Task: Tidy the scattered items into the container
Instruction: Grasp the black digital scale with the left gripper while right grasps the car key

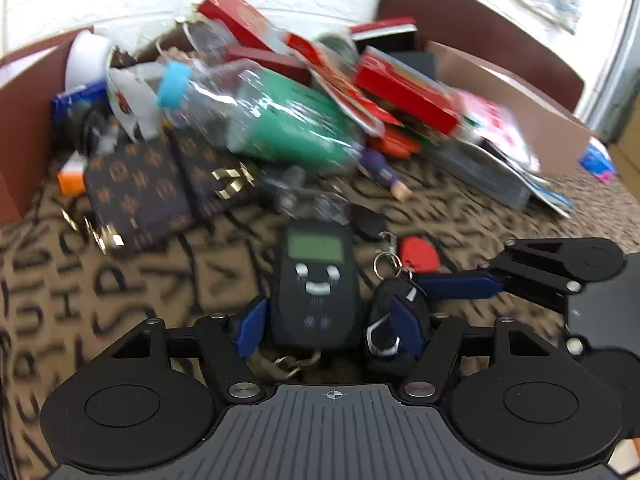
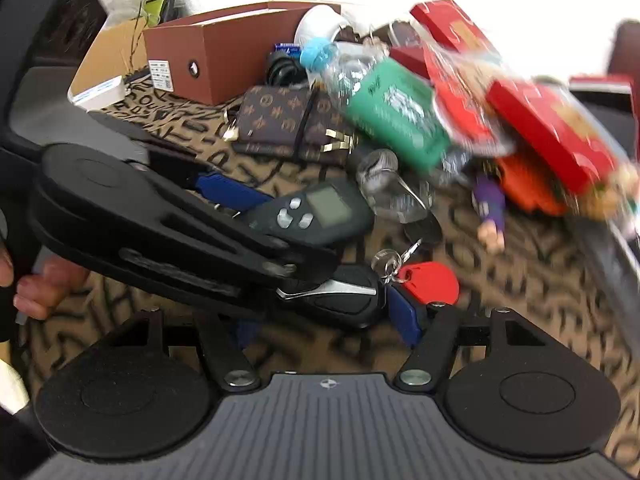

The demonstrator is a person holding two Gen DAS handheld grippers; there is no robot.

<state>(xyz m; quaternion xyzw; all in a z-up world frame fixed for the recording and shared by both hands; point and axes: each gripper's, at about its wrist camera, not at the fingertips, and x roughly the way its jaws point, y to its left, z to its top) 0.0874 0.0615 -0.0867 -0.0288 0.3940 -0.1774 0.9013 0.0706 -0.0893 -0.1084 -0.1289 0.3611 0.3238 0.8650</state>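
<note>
2 sets of tongs, each held by a person, reach down over a counter (image 1: 120,280) covered in a brown cloth printed with black letters.

Left tongs (image 1: 328,330) stand partly open, with blue fingers on either side of a black handheld device (image 1: 316,280) that has a green screen and grey buttons. The left finger (image 1: 252,328) lies just beside the device's edge; the blur makes it impossible to tell whether the pads press on it. The right finger sits against a black car key fob (image 1: 384,320) lying beside the device.

Right tongs (image 2: 332,320) are also partly open, around that same key fob (image 2: 344,296). Only 1 blue finger (image 2: 404,316) shows clearly, at the fob's ring end; the other is hidden behind the left tongs' body (image 2: 160,224), so a grip cannot be confirmed. A key ring joins the fob to a red tag (image 2: 432,284) lying on the cloth.

Behind these lie a brown monogram wallet (image 1: 136,196), a clear bottle with a green label and blue cap (image 1: 280,124), a small purple figure (image 2: 490,210), and several red boxes (image 1: 404,92) piled together. A brown cardboard box (image 2: 240,64), the container, stands at the back left, with its lid (image 1: 520,112) propped open at the right.

A person's fingers (image 2: 40,288) show at the far left in the right wrist view.
</note>
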